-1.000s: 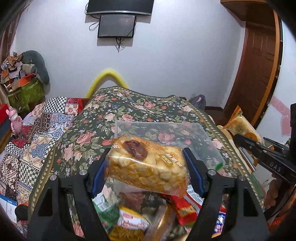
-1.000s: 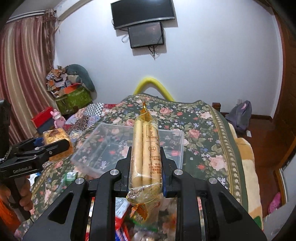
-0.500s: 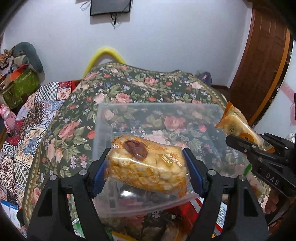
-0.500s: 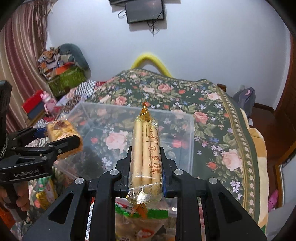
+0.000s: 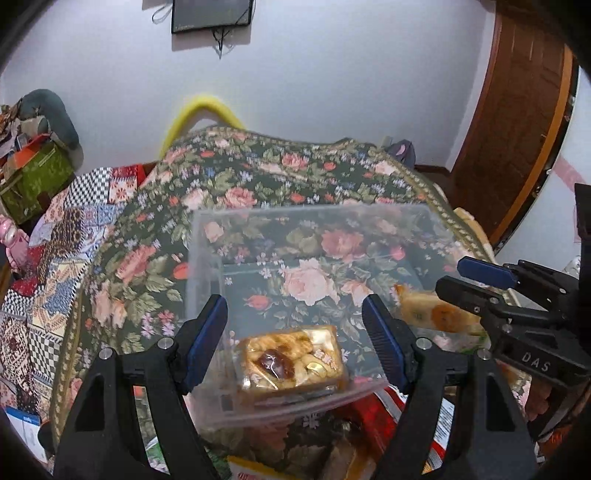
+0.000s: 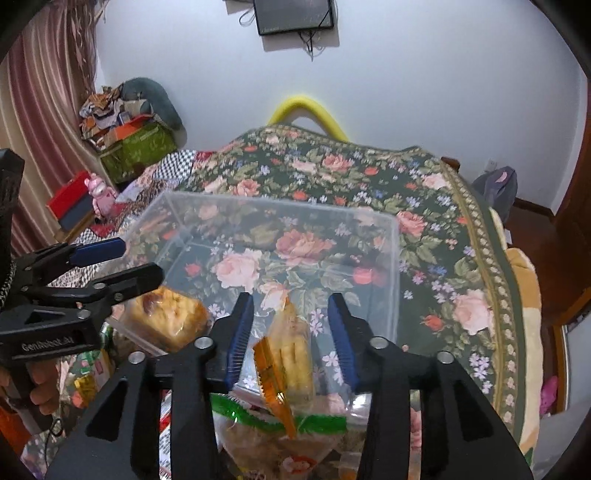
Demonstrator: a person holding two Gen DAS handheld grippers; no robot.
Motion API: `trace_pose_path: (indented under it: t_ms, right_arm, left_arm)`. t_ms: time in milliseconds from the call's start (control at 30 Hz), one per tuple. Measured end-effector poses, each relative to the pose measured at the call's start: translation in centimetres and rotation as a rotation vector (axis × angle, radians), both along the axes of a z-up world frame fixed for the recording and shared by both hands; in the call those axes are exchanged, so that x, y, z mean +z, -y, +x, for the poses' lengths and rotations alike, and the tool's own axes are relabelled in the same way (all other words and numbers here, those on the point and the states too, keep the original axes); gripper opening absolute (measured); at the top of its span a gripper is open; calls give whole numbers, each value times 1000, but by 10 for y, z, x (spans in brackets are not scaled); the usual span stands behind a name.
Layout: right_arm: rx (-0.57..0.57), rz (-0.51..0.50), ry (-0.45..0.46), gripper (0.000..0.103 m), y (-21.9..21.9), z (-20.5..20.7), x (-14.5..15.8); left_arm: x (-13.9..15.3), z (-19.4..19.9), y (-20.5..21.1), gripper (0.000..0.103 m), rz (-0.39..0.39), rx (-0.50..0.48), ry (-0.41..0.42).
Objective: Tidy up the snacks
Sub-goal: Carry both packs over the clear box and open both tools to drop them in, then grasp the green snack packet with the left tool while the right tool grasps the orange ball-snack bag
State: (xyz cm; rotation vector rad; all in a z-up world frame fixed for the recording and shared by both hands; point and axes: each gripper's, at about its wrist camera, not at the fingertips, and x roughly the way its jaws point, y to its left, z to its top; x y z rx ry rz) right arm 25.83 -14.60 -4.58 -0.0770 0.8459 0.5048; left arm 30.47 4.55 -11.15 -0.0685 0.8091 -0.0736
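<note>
1. Floral bedspread (image 5: 236, 177) carries our clear bin (image 5: 199, 258).
2. We tilt both grippers down over it.
3. Our left gripper (image 5: 295, 332) gapes, gripping nothing; the biscuit pack (image 5: 291, 363) lies inside.
4. Our right gripper (image 6: 291, 328) is opening around the loose stick packet (image 6: 291, 354).

White wall (image 6: 424, 74); dark wall-mounted screen (image 6: 295, 14); striped curtain (image 6: 44, 92); wooden door (image 5: 517, 129); floral bedspread (image 6: 424, 206); yellow, possibly padded, bedhead arch (image 6: 306, 107).
</note>
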Motion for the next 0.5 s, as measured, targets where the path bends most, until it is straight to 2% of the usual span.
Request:
trace_pose_path:
  t_ms: [200,267,367,500]
  right_arm:
    - [-5,6,81,43,15,-21,30]
    - [-12,14,102,50,22,-30,38]
    - [-25,21,130,53,34,-43,46]
    - [-39,17,134,53,49,-56,47]
  left_arm:
    - [31,-32,-19,76,-9,4,53]
    - [36,-43,-27,77,-20,9,57]
    - [37,-59,-38,77,-36,21,43]
    - [26,-78,-46,78,-13,38,16]
